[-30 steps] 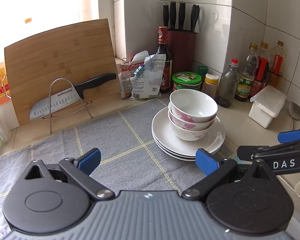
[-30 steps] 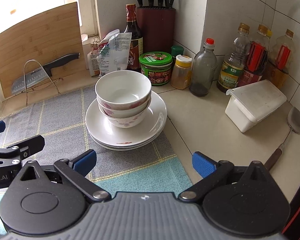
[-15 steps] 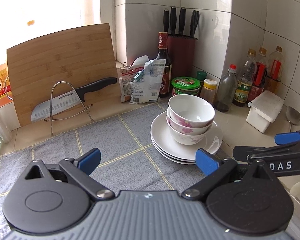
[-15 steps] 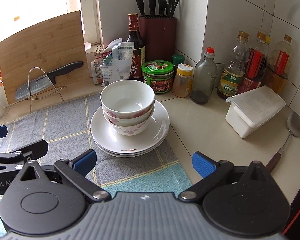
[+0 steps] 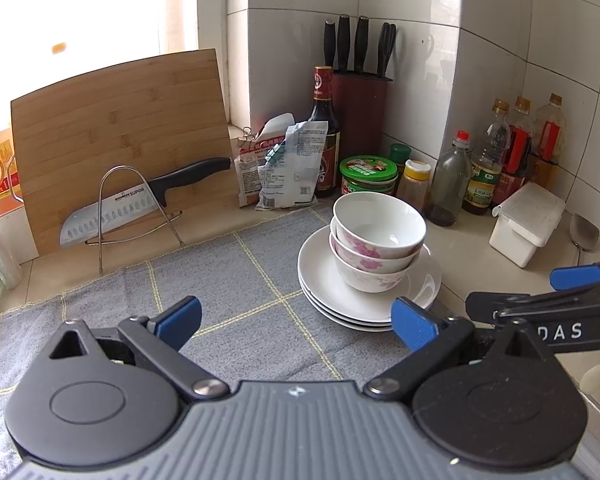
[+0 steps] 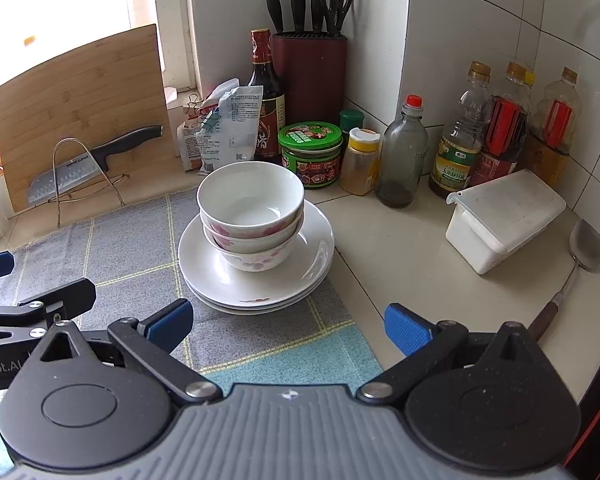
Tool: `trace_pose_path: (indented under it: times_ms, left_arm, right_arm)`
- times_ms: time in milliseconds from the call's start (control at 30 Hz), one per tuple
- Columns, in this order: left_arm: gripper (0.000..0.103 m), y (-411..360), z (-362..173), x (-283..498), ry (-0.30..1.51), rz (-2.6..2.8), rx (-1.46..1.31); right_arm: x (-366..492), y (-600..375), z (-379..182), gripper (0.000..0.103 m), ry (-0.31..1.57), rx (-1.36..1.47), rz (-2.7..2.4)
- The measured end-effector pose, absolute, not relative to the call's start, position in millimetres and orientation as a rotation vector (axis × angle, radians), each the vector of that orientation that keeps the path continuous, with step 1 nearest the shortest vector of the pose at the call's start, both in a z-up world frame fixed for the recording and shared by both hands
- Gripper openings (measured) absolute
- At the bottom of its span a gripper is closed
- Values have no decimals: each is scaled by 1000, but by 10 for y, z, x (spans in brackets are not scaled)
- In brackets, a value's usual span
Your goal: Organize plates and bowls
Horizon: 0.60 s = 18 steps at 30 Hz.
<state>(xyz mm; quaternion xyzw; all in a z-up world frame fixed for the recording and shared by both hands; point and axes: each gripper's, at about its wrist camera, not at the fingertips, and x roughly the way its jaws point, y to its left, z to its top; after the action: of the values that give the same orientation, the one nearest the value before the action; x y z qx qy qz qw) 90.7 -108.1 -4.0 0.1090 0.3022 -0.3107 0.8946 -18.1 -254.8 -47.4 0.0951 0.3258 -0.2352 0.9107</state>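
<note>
Three white ceramic bowls with pink flower prints [image 6: 251, 216] sat nested, the top one empty, on a stack of three round white plates [image 6: 312, 256] — the pile rested on the right edge of a grey checked cloth [image 6: 132, 248] spread over the pale counter [image 6: 400, 256]. A small reddish mark showed on one plate's rim. The left gripper [image 5: 296, 322] and the right gripper [image 6: 286, 322] each hovered just short of the stack, fingers spread wide, gripping nothing.

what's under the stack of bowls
Three nested bowls sit on stacked white plates, about three by the rims, on a grey cloth. The plate centres are covered.
</note>
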Motion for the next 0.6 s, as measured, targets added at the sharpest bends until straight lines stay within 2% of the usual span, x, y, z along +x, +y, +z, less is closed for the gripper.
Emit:
trace_pose_path:
  times_ms: [600]
  left_arm:
    - [101, -1085, -40, 922, 634, -641, 220]
  right_arm:
    - [-157, -2552, -459, 103, 678, 190, -494]
